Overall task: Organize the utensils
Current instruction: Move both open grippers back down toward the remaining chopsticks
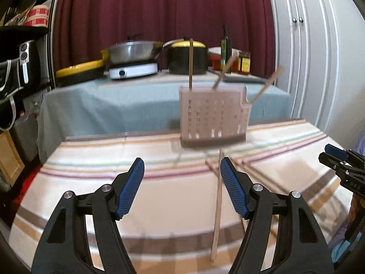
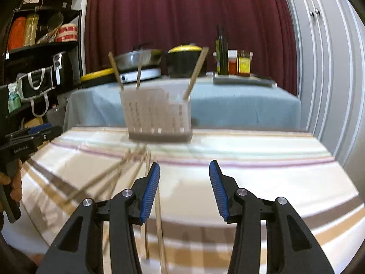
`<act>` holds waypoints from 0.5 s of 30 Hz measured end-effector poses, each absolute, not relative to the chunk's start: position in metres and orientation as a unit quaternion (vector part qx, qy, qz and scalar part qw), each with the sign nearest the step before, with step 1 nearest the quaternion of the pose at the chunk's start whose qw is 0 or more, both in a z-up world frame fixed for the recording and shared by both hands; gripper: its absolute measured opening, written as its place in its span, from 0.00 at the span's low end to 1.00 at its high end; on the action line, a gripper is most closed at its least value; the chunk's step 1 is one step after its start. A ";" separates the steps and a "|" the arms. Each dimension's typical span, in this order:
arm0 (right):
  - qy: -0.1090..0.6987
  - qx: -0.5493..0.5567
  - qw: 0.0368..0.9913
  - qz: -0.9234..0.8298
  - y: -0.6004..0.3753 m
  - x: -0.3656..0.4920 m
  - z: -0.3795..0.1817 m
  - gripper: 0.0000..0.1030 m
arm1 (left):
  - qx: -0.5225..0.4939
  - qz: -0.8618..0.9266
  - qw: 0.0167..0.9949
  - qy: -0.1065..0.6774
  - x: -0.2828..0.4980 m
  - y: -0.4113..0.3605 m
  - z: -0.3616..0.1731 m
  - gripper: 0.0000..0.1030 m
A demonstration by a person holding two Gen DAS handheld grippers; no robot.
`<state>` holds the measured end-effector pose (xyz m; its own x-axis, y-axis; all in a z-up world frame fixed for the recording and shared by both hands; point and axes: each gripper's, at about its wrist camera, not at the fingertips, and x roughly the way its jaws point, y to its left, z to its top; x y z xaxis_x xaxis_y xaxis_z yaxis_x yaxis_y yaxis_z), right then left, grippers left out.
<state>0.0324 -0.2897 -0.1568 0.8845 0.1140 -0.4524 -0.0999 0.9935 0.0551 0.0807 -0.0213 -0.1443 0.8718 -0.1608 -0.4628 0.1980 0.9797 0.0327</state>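
Observation:
A beige slotted utensil holder [image 1: 213, 116] stands at the far edge of the striped tablecloth [image 1: 159, 189], with three wooden chopsticks sticking out of it. Several more chopsticks [image 1: 217, 196] lie loose on the cloth in front of it. My left gripper [image 1: 182, 167] is open above the cloth, its right finger just over one loose stick. In the right wrist view the holder [image 2: 157, 116] is ahead and slightly left, and the loose chopsticks [image 2: 118, 173] fan out to the lower left. My right gripper [image 2: 184, 171] is open with nothing between its fingers. The view is motion-blurred.
Behind stands a table with a grey cloth [image 1: 114, 105] carrying a pan on a hot plate [image 1: 133, 56], a black pot [image 1: 187, 57], bottles and jars [image 2: 232, 59]. Black shelves [image 2: 41, 45] are at left, white cupboard doors [image 2: 324, 68] at right.

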 end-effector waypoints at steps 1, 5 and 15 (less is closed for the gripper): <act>0.239 0.016 0.969 0.057 -0.290 0.029 -0.163 0.44 | 0.039 -0.094 0.965 0.240 0.077 -0.021 -0.150 0.66; 0.250 0.014 0.966 0.068 -0.287 0.016 -0.184 0.44 | 0.040 -0.103 0.959 0.260 0.062 -0.022 -0.174 0.65; 0.270 0.019 0.958 0.097 -0.283 -0.004 -0.216 0.33 | 0.044 -0.117 0.950 0.286 0.046 -0.026 -0.214 0.58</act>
<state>-0.0036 -0.2835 -0.2162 0.8347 0.1971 -0.5141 -0.1762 0.9803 0.0898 0.0458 -0.0260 -0.2141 0.8087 -0.1970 -0.5543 0.2471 0.9689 0.0162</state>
